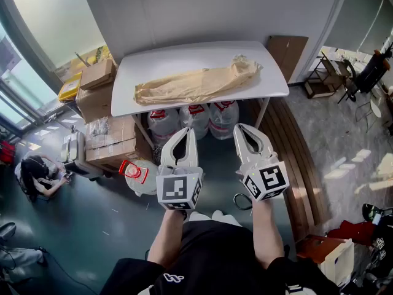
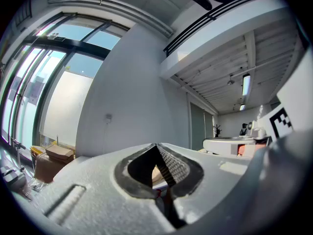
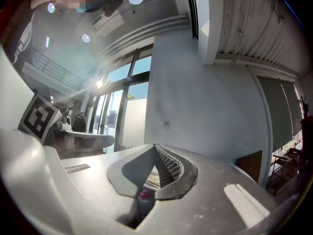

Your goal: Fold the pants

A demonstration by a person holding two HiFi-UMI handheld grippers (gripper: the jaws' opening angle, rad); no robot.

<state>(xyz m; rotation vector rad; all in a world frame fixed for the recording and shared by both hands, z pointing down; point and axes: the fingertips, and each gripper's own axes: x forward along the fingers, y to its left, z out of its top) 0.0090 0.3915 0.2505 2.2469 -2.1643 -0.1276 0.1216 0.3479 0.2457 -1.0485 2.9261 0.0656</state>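
Meanwhile, crumpled beige cloth pants (image 1: 196, 83) lie across the white rounded tabletop (image 1: 147, 60) at upper centre, with the left tool (image 1: 186, 129) and right tool (image 1: 241, 126) lower down, each pressed together, empty.

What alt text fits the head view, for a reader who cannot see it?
Beige pants lie rumpled along a white table, seen from above. Nearer the camera, a person holds the left gripper and right gripper side by side, both shut and empty, short of the table. Under the table stand water jugs; cardboard boxes sit at its left.
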